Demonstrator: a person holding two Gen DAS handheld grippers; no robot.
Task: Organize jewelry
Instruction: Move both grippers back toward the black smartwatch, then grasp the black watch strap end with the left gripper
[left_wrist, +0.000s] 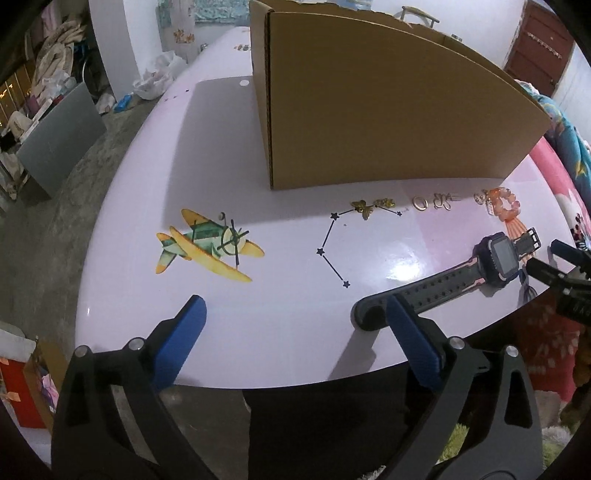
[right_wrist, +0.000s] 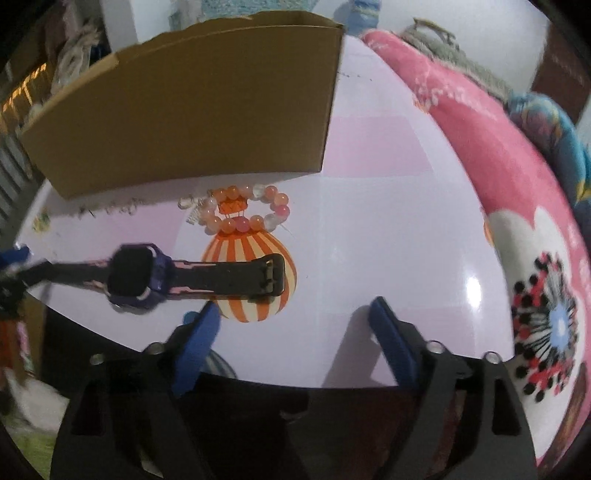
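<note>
A dark watch (left_wrist: 502, 258) with a purple case lies flat near the pale table's (left_wrist: 280, 325) front right edge. My left gripper (left_wrist: 295, 306) is open above the table, and the watch's strap end (left_wrist: 369, 314) lies just inside its right finger (left_wrist: 410, 332). My right gripper (right_wrist: 295, 306) is open over bare table, below and right of the watch's (right_wrist: 136, 277) buckle end. An orange bead bracelet (left_wrist: 506, 192) (right_wrist: 231, 223) lies behind the watch. Gold butterfly pieces (left_wrist: 364, 208), a gold ring (left_wrist: 420, 203) and silver pieces (left_wrist: 443, 201) sit in a row before the cardboard box (left_wrist: 388, 110) (right_wrist: 184, 110).
The box stands open-topped at the table's back middle. A pink flowered blanket (right_wrist: 517, 184) borders the table's right side. The floor to the left holds a grey panel (left_wrist: 62, 136) and clutter. The table's front edge runs just under both grippers.
</note>
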